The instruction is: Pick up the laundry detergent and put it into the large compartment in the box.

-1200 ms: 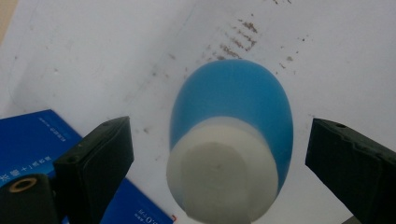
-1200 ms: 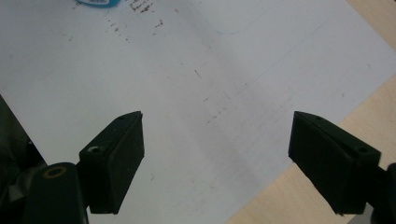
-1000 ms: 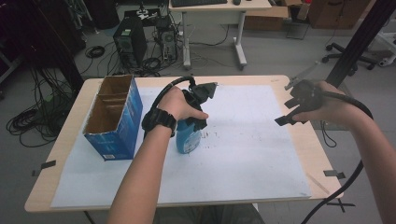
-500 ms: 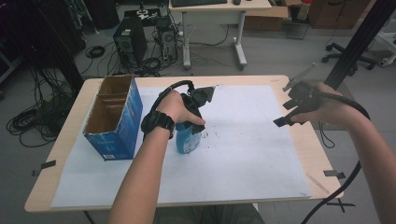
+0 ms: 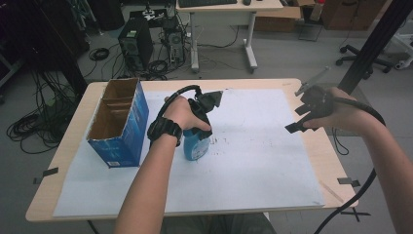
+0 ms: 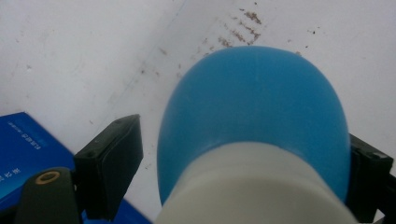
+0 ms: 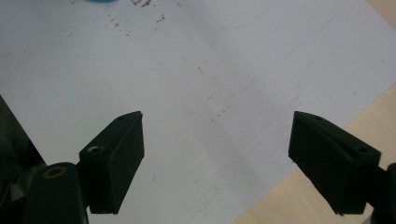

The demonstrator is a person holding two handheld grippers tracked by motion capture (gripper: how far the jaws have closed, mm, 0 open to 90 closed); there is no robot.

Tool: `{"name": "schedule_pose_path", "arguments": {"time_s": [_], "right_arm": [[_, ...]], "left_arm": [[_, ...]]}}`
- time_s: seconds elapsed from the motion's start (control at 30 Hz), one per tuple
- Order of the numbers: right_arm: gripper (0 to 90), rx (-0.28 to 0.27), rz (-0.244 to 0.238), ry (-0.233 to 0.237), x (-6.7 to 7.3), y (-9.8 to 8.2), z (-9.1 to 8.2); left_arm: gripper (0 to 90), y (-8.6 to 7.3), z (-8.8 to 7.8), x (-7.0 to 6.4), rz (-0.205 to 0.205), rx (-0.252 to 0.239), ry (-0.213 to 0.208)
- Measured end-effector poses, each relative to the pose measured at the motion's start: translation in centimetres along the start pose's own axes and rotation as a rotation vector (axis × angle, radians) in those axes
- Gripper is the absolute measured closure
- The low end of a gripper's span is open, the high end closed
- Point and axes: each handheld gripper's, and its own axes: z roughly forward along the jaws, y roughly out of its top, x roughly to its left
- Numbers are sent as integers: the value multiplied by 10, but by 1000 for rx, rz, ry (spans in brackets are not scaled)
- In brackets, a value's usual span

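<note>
A blue plastic bottle point(image 5: 197, 146) with a white top stands upright on the white sheet point(image 5: 253, 165), next to the blue carton. My left gripper point(image 5: 198, 127) comes down over it from above. In the left gripper view the bottle point(image 6: 252, 107) sits between the jaws of my left gripper point(image 6: 243, 177), which have just been closing. The right jaw is at the bottle's side, and a narrow gap remains at the left jaw. My right gripper point(image 5: 298, 118) hovers open over the table's right side. Only paper and the wood edge lie under my right gripper point(image 7: 233, 158).
An open-topped blue cardboard carton point(image 5: 119, 126) stands left of the bottle, and its corner point(image 6: 23, 144) is close to the left jaw. The wooden table point(image 5: 73, 141) has an edge near the right hand. Cables, a computer tower and a desk lie beyond.
The left hand has shifted only slightly over the bottle. The right hand and gripper have kept still.
</note>
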Motion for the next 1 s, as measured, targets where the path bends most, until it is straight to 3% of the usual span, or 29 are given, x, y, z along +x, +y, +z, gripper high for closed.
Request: {"name": "schedule_pose_path", "arguments": {"time_s": [0.6, 0.77, 1.0], "right_arm": [[185, 1, -1, 3, 1, -1, 1], [185, 3, 0, 5, 1, -1, 2], [185, 5, 0, 6, 1, -1, 3]], "left_arm": [[263, 0, 0, 5, -23, -12, -60], [286, 0, 0, 8, -51, -12, -86], [334, 1, 0, 8, -48, -6, -103]]}}
